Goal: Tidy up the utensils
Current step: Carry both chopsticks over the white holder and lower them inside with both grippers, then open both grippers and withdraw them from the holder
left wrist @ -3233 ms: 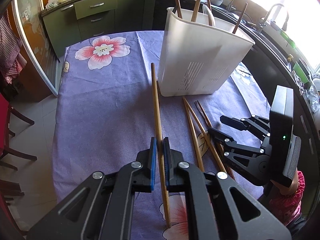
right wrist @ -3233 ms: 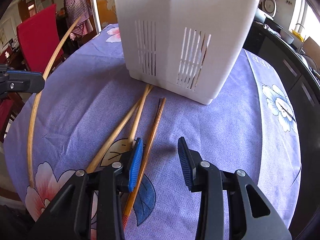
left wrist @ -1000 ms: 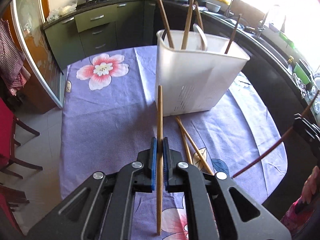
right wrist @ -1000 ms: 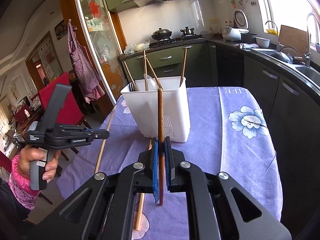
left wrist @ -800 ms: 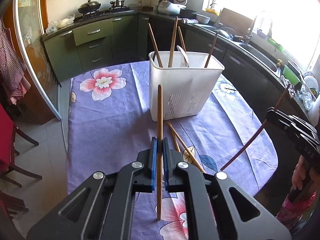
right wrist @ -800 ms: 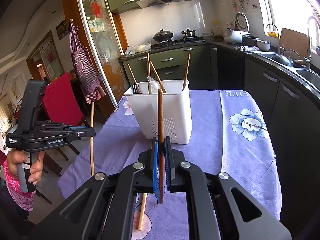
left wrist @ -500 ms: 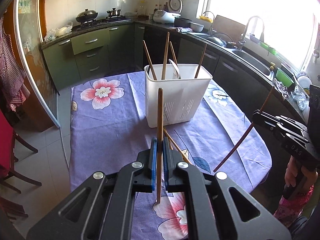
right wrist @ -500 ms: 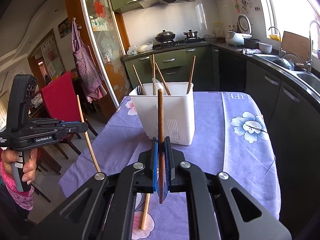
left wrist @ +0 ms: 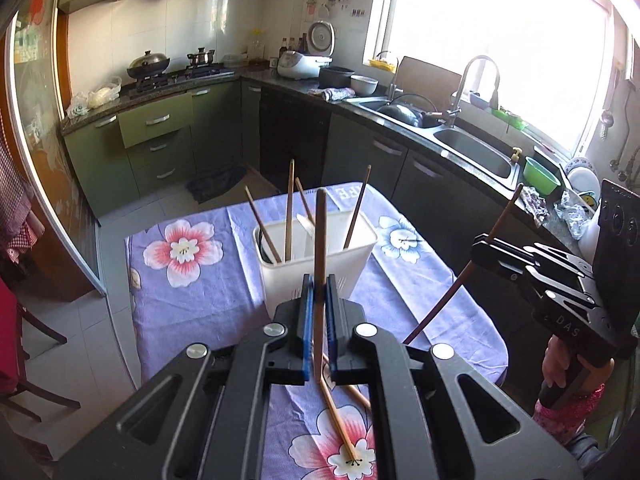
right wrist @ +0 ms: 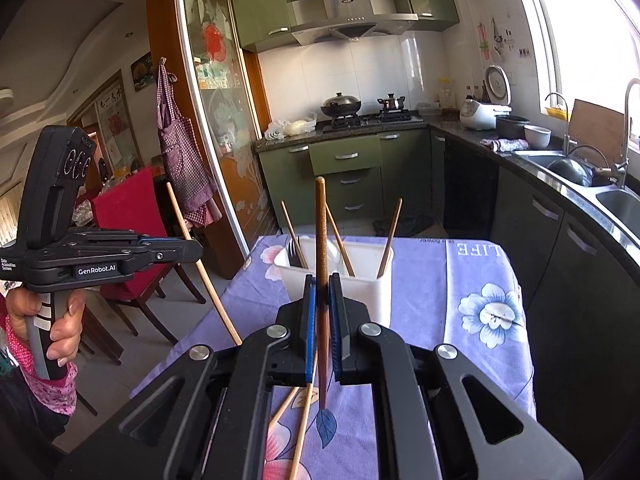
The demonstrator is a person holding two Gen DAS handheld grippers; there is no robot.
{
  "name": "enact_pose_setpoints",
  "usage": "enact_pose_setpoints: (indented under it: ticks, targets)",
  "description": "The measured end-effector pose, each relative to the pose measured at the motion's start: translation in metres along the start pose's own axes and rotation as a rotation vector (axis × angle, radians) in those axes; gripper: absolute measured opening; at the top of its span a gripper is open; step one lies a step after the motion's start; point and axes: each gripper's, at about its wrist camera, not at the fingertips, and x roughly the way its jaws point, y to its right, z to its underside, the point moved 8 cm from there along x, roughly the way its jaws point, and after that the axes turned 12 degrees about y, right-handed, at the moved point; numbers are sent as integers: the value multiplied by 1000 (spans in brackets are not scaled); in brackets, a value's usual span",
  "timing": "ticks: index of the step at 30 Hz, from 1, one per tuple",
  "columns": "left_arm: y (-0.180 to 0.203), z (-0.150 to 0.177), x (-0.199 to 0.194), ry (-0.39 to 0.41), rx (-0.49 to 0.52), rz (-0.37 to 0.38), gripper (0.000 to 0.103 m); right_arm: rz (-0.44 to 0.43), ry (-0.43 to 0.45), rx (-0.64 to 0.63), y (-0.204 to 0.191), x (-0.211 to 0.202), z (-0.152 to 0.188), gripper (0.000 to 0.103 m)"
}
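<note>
Sunlit kitchen, green cabinets (left wrist: 160, 136), bright window (left wrist: 500, 40).

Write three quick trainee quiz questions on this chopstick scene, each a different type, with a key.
1. True or false: the left gripper holds a light chopstick.
2. Which colour is the chopstick in the right gripper? A pale B dark brown C green
3. Fill in: loose chopsticks lie on the ____ in front of the white holder.

Key: 1 true; 2 B; 3 tablecloth.
</note>
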Motion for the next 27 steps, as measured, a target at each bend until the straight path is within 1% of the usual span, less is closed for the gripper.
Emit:
enact_pose_setpoints:
  ticks: [5, 8, 11, 14, 18, 22, 26, 27]
  targets:
    - [5, -56, -9, 111, 23, -22, 6, -5, 87, -19, -4, 2, -56, 7]
    - [4, -84, -7, 162, 31, -41, 6, -3, 143, -27, -5, 10, -89, 7]
    - [0, -105, 2, 204, 38, -70, 6, 19, 185, -39, -2, 24, -113, 7]
    - [-7, -111, 21, 207, 34, -90, 6, 58, 196, -48, 5, 48, -126, 7]
    - [-16, -102, 53, 184, 28, -115, 6, 98, 171, -39, 19, 85, -114, 7]
    - [-22, -77, 82, 115, 18, -107, 6, 110, 98, -14, 32, 120, -84, 7]
    - [-28, -58, 94, 79, 7, -111, 6, 108, 50, -8, 39, 140, -56, 8]
    - [-29, -55, 95, 76, 6, -114, 8, 106, 41, -10, 39, 143, -53, 10]
